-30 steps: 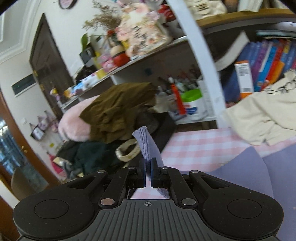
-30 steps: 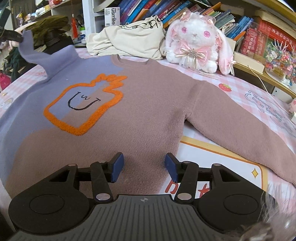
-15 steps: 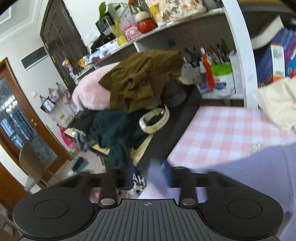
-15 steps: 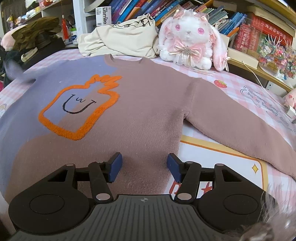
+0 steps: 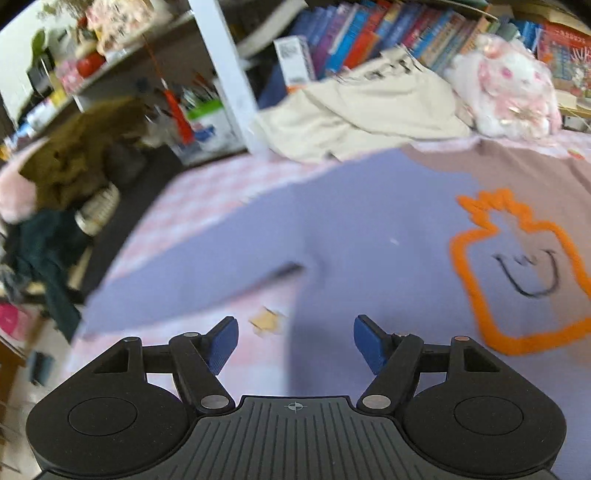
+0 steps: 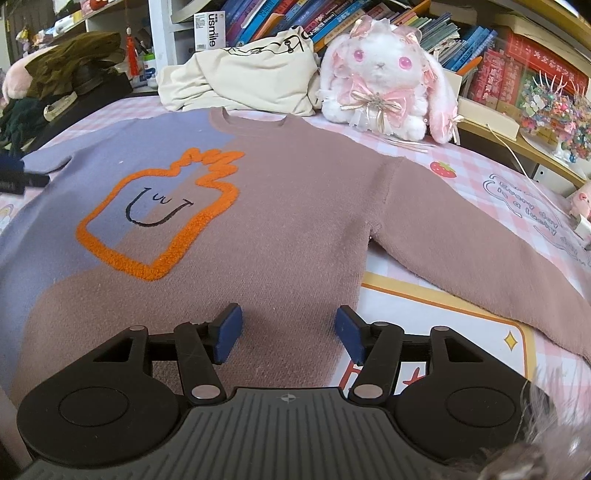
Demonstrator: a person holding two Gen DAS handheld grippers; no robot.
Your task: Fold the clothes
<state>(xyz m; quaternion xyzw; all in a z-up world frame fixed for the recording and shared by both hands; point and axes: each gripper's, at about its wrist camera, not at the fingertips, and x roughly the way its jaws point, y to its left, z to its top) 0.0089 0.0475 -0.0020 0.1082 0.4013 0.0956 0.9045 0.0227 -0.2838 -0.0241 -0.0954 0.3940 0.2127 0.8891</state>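
A purple and mauve sweater with an orange bottle outline lies flat, front up, on the pink checked table. Its mauve sleeve stretches to the right. Its purple sleeve lies spread toward the left table edge. My left gripper is open and empty, just above the sweater's purple side near the armpit; part of it shows at the left edge of the right wrist view. My right gripper is open and empty, over the sweater's lower hem.
A cream garment and a white-pink plush rabbit sit behind the sweater's collar. Bookshelves rise behind them. A heap of dark clothes lies off the table's left edge. A cable and small items lie at far right.
My left gripper let go of the purple sleeve end, opened, and swung right to face the sweater body. The sleeve now lies flat. My right gripper barely moved.
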